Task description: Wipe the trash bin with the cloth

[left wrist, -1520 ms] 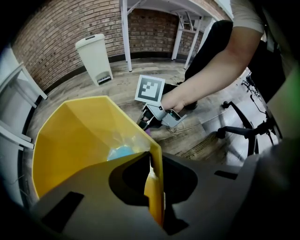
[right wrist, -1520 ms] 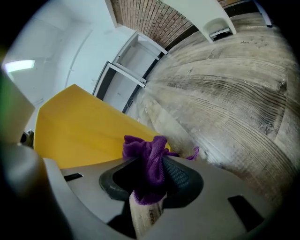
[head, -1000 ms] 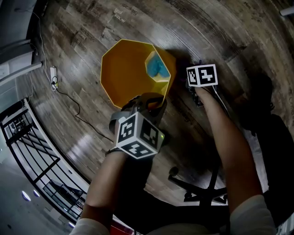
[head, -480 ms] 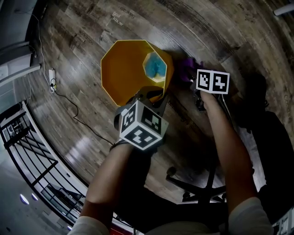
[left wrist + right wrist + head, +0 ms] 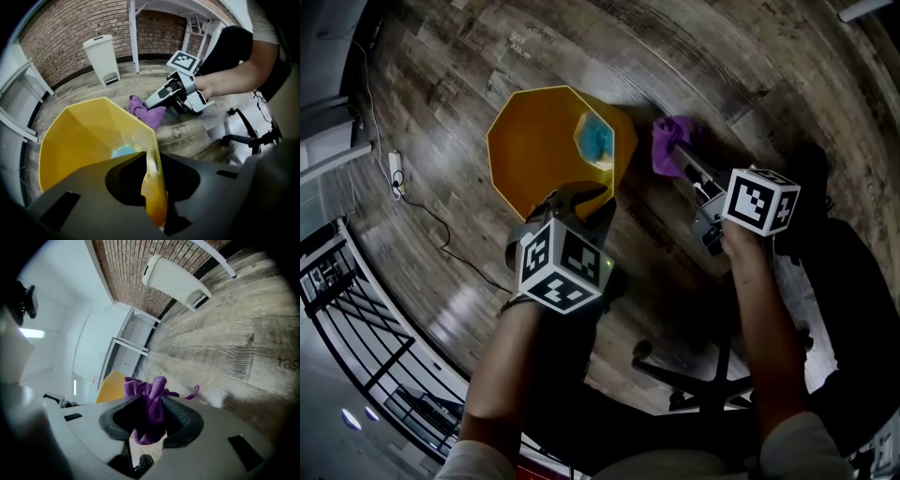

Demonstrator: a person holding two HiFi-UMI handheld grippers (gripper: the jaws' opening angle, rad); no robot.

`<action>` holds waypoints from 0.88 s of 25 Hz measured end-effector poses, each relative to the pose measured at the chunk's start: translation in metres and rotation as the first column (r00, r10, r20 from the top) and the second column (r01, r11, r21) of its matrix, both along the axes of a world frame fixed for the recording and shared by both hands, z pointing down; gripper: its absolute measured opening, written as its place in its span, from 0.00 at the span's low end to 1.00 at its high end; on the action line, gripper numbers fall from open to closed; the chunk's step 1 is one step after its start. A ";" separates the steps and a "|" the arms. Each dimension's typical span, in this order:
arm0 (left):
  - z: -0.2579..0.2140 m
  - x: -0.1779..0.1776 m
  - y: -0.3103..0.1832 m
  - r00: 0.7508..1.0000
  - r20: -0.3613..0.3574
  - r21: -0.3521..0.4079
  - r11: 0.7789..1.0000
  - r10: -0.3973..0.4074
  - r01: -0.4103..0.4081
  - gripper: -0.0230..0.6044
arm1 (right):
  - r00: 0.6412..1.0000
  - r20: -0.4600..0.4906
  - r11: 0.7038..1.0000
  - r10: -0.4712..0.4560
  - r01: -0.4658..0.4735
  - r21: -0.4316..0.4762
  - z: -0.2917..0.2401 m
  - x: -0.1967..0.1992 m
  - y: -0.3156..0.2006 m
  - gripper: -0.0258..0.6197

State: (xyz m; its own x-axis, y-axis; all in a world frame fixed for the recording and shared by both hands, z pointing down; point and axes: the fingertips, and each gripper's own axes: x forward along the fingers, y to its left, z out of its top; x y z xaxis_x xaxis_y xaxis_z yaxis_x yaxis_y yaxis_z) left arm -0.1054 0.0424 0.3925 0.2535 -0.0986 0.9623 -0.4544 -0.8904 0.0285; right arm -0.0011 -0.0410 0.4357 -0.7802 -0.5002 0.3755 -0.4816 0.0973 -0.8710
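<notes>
On a dark wood plank floor (image 5: 750, 75), a yellow trash bin (image 5: 530, 150) with an angular, many-sided rim, open top up, something light blue (image 5: 595, 139) at its bottom. At the bin's near edge, the left gripper (image 5: 581, 199), pointing steeply down, one jaw inside the bin and one outside. In the left gripper view, the thin yellow wall (image 5: 79, 136) upright between the jaws of the left gripper (image 5: 151, 161); jaws just now opening, standing apart with dark gaps on both sides of the wall, no firm pinch to be seen. To the right of the bin in the head view, the right gripper (image 5: 686, 159), reaching out from a bare forearm and pointing toward the bin. Pinched tight at its tip, a purple cloth (image 5: 666, 142), bunched into a wad, just beside the bin's outer wall with a strip of floor showing between. Same grip plain in the right gripper view: jaws of the right gripper (image 5: 149, 411) closed on the cloth (image 5: 151, 397), folds bulging above and below the pads, a loose thread off to the right. Beyond the bin in the left gripper view, cloth (image 5: 149, 113) and right gripper (image 5: 153, 102) again. Farther back, a white pedal bin (image 5: 103, 58) against a brick wall (image 5: 61, 37). Near the person's legs, a black chair base (image 5: 703, 380).
</notes>
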 end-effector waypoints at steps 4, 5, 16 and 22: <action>-0.002 0.010 -0.002 1.000 -0.013 -0.020 1.000 -0.009 0.009 0.09 | 0.980 0.182 0.990 -0.082 0.059 0.131 -0.060 -0.014 -0.002 0.24; -0.001 0.011 -0.002 1.000 -0.021 -0.026 1.000 -0.019 0.018 0.08 | 0.971 0.218 0.986 -0.096 0.063 0.157 -0.072 -0.017 -0.003 0.24; 0.002 0.010 -0.001 0.995 -0.059 -0.050 0.996 -0.077 0.074 0.08 | 0.952 0.252 0.964 -0.176 0.115 0.240 -0.092 -0.047 0.007 0.24; 0.003 0.009 -0.002 0.995 -0.066 -0.053 0.996 -0.080 0.077 0.08 | 0.968 0.173 0.968 -0.182 0.145 0.207 -0.063 -0.048 0.009 0.24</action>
